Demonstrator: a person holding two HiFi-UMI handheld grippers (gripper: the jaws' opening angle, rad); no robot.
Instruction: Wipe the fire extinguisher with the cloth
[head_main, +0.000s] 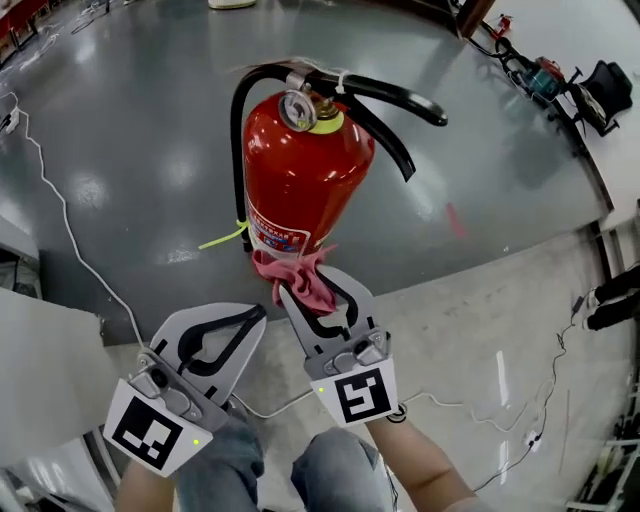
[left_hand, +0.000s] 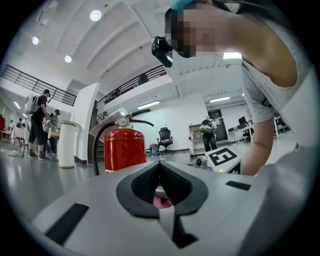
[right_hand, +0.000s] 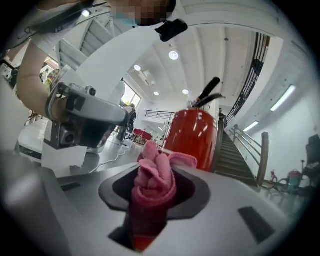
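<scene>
fire extinguisher (head_main: 300, 170): red, upright on the grey floor (head_main: 150, 120), in front of both grippers; also in the left gripper view (left_hand: 124, 147) and the right gripper view (right_hand: 195, 135)
top of extinguisher: gauge (head_main: 297, 110) beside a yellow collar, black handle levers out to the right
hose (head_main: 238, 150): black, loops from the top down the left side of the body
yellow tie (head_main: 225, 238): sticks out left, low on the hose
cloth (head_main: 300, 278): pink, bunched, at the low end of the extinguisher just under the label, looks to be touching it; wad fills the finger gap in the right gripper view (right_hand: 155, 182)
right gripper (head_main: 315, 295): fingers pinching the cloth, pointed at the extinguisher base; same grip up close (right_hand: 157, 165)
left gripper (head_main: 250, 318): left of the right one and apart from the extinguisher; fingers pressed together at the tips, holding nothing (left_hand: 160, 162)
pink seen through the left fingers' opening: a bit of the cloth beyond, not gripped
marker cubes: one at the back of each gripper, right (head_main: 362, 393), left (head_main: 150, 432)
cable (head_main: 60, 210): white, runs across the floor at left
person: knees in jeans (head_main: 340, 475) at the bottom edge, forearms behind the grippers
</scene>
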